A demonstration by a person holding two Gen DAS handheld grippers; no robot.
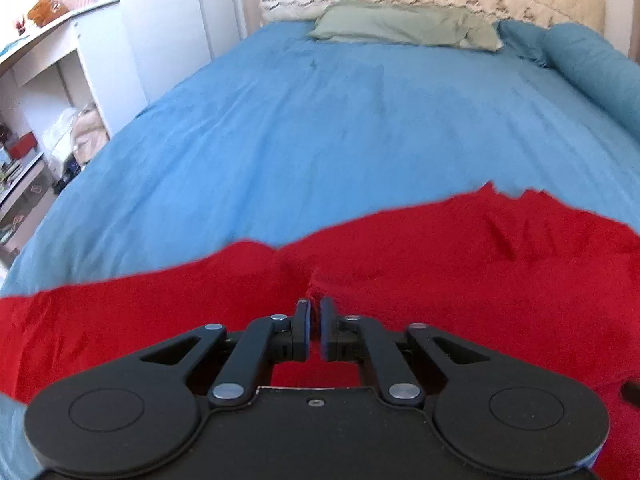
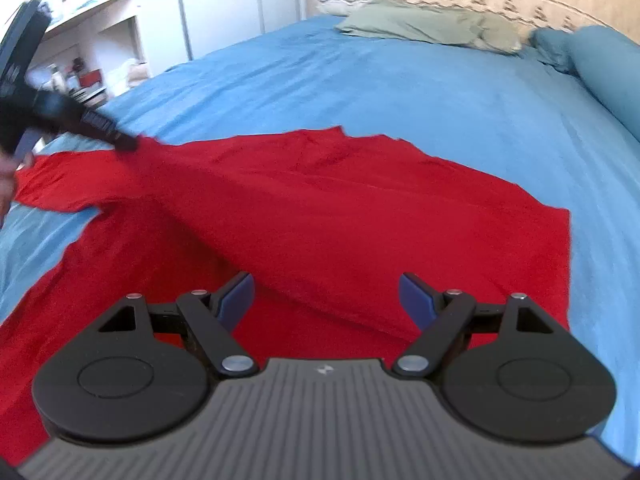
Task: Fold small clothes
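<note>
Two handheld grippers are seen over one red garment [image 2: 320, 216], which is spread on a blue bedspread [image 1: 280, 120] that fills both views. The cloth is judged light, soft and limp, with a fine fleecy nap; it can be expected to sag and drape from any point where it is lifted, and nothing about it looks fragile or slippery. Edges and corners are judged the best places for a hold, since a pinch in the middle only raises a tent of fabric.

The garment is a plain, saturated red (no print or trim can be made out), with a short sleeve reaching toward 9 o'clock in the right wrist view and a ragged-looking upper edge near 12 o'clock.

The left gripper [image 1: 315, 320] is nearly closed, and a small ridge of red fabric is pinched between its pads at 6 o'clock in its own view; in the right wrist view it is seen blurred at 10 o'clock, with the cloth drawn up into a taut fold. The right gripper [image 2: 326, 294] is held wide open above the fabric, with nothing gripped.
</note>
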